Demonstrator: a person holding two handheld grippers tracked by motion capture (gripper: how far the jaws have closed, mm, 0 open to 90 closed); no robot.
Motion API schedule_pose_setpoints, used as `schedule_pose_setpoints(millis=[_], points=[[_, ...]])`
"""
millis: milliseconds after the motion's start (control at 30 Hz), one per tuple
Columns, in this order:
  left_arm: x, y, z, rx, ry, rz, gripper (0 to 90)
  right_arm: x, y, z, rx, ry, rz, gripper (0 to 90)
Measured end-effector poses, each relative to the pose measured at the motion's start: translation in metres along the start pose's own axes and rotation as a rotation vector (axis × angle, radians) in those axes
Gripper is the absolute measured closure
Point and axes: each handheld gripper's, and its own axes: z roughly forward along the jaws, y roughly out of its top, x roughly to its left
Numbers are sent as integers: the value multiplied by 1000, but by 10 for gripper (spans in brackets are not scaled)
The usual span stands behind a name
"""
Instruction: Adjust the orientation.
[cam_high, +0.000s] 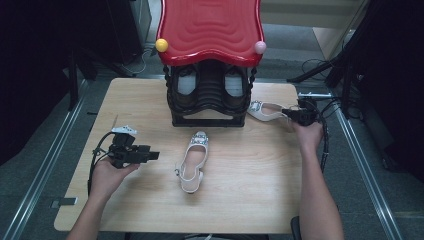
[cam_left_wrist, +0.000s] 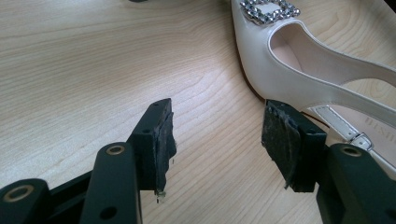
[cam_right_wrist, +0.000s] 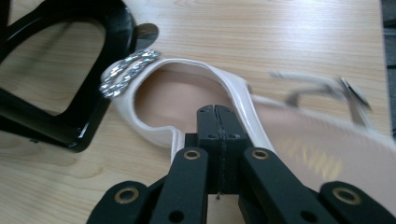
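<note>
Light wood-grain tabletop (cam_high: 250, 200) carrying a black plastic shoe rack with a glossy red wavy roof (cam_high: 210, 30) at the far centre edge, yellow ball (cam_high: 161, 45) and pink ball (cam_high: 260, 47) on the roof's front corners. Dark shoes partly visible inside the rack, details unclear. First cream patent slingback shoe with a rhinestone buckle (cam_high: 192, 160) lying flat near the table's centre, just in front of the rack and apart from it; long axis running near to far, toe and buckle toward the rack, heel strap toward the person. Second matching cream slingback shoe (cam_high: 265, 110) lying right of the rack's base, close beside it; long axis running left to right, buckled toe toward the rack, heel end toward the right table edge. Left gripper (cam_high: 152, 155) held low over the table left of the centre shoe, pointing right toward it; in the left gripper view, jaws spread wide with bare wood between the pads (cam_left_wrist: 163, 140), centre shoe's side wall just beyond the right-hand pad, contact not determinable. Right gripper (cam_high: 286, 112) at the heel end of the second shoe; in the right gripper view, jaws pressed together over that shoe's opening, apparently pinching its side wall, though the pinched edge itself is hidden. Strap and buckle of that shoe blurred.
</note>
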Motion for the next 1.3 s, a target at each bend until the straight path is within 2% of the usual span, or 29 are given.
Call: schedule_pose_setpoints(millis=[233,433,533,767,1200,1300], points=[[-1,5,4,8,-11,14,436,8,-2,0,4,9,-9,900],[-2,8,7,11,-11,18,436,11,-5,-2,13,20,6,900],[-2,10,8,6,-14,21,437,16,-6,-2,13,20,-13,900],[-3,13,11,13,-20,28,436,24,-8,-1,26,28,-24,900],[-2,13,9,11,-17,27,436,39,-7,7,26,71,-3,900],[-2,12,8,8,-12,24,436,40,-6,9,27,55,-17,900]])
